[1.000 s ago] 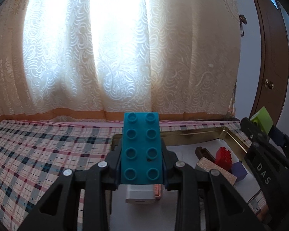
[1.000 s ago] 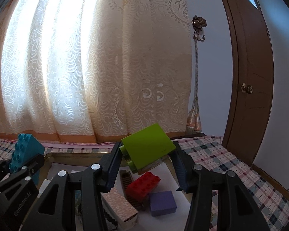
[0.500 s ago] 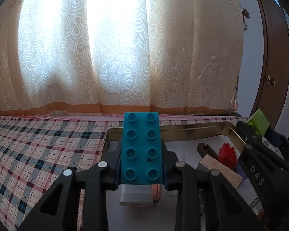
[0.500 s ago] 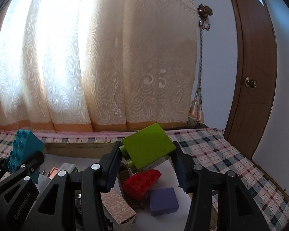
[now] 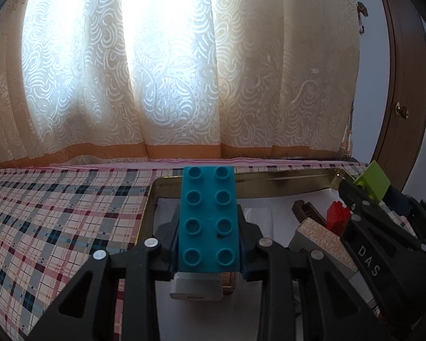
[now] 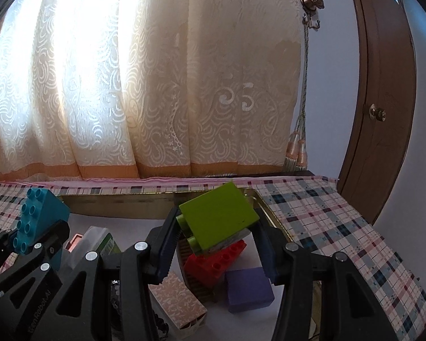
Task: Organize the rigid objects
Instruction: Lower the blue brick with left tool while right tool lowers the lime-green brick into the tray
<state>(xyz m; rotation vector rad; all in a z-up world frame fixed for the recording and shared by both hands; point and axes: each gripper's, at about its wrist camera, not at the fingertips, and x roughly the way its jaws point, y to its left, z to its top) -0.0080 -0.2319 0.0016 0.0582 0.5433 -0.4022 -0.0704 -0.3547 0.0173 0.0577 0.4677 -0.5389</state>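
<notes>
My left gripper (image 5: pixel 208 244) is shut on a teal studded brick (image 5: pixel 208 218), studs up, held above the left part of a gold-rimmed tray (image 5: pixel 284 177). My right gripper (image 6: pixel 217 241) is shut on a lime-green brick (image 6: pixel 218 217), tilted, above the tray's right part (image 6: pixel 272 213). Each gripper shows in the other view: the right one (image 5: pixel 366 193) with the green brick (image 5: pixel 373 180), the left one (image 6: pixel 34 241) with the teal brick (image 6: pixel 39 216). In the tray lie a red brick (image 6: pixel 213 261), a purple block (image 6: pixel 248 288) and a pink patterned box (image 6: pixel 179 302).
The tray sits on a plaid tablecloth (image 5: pixel 56 221) that runs left and right (image 6: pixel 340 227). A grey-white box (image 5: pixel 197 285) and a brown piece (image 5: pixel 306 213) lie in the tray. Lace curtains (image 5: pixel 170 71) hang behind; a wooden door (image 6: pixel 383 99) stands at the right.
Both grippers have drawn back and up a little with their bricks still held; more of the tray and tablecloth shows. The two grips are unchanged.
</notes>
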